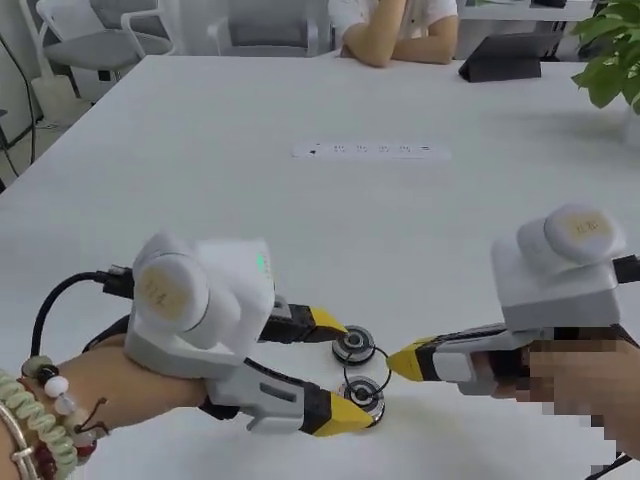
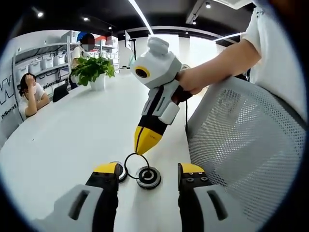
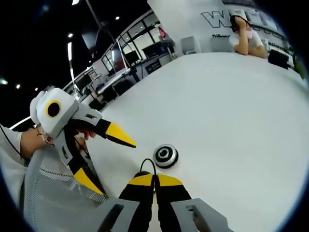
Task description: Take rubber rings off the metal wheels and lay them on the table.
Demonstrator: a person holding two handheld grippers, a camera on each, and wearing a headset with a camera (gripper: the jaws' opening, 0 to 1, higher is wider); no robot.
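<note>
Right gripper is pinched shut on the rubber ring, a thin loop lying between the far wheel and near wheel, near-centre on the table. Left gripper is spread wide, jaws flanking both wheels and clamping neither. Risk: the ring looks part-seated, so a pull drags a loose wheel along, or the ring snaps free.

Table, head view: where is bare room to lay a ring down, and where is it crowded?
Bare: the wide table stretch between the power strip and the metal wheels. Crowded: at the wheels, where the left gripper and the right gripper, shut on the rubber ring, meet.
</note>
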